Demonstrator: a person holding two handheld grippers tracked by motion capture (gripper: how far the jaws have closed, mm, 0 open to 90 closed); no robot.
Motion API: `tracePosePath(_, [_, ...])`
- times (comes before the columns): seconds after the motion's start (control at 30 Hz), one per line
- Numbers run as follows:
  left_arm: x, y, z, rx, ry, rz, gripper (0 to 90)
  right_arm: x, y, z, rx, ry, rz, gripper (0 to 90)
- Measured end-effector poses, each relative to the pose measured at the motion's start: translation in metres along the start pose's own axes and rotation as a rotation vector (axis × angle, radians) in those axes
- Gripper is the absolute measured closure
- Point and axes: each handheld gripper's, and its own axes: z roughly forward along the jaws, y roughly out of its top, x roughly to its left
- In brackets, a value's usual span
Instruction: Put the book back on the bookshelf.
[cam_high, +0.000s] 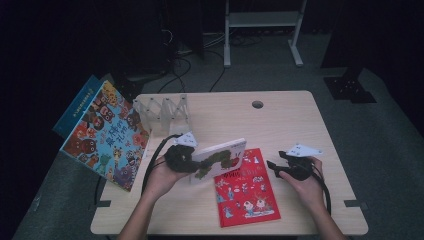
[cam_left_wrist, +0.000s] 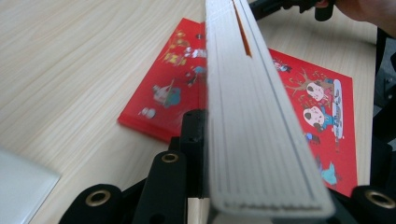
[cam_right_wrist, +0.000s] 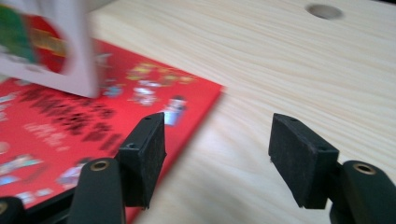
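White board book (cam_high: 220, 159), clamped at one end in my left gripper (cam_high: 186, 159) above the red book (cam_high: 246, 192), could sag or slip free while my right gripper (cam_high: 276, 166) hangs open and empty beside it.

Materials and finishes, tabletop lot

Table (cam_high: 280, 120): pale wood-grain top, smooth, matt. Red book (cam_high: 246, 189), lower centre of the high view: glossy printed cover. White book (cam_left_wrist: 254, 116): thick matt board pages, grey-white edges, glossy printed cover. Right gripper (cam_right_wrist: 217, 156): black matt pads, finely rough, brass-coloured metal eyelets. Rack (cam_high: 162, 111), upper left of the table: clear plastic. Picture book (cam_high: 107, 135), left edge: glossy cover.
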Motion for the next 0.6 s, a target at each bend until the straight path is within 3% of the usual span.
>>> tracePosePath(0.33, [0.013,-0.025,-0.038,-0.053,0.056,-0.077,75.4,-0.032,-0.007,0.006,0.064,-0.088,0.077,26.5])
tracePosePath(0.47, [0.016,-0.033,-0.048,-0.063,0.072,-0.094,75.4,-0.039,-0.007,0.009,0.085,-0.109,0.103,23.8])
tracePosePath(0.6, [0.02,-0.042,-0.06,-0.077,0.095,-0.117,75.4,-0.045,-0.012,0.014,0.13,-0.165,0.107,18.0])
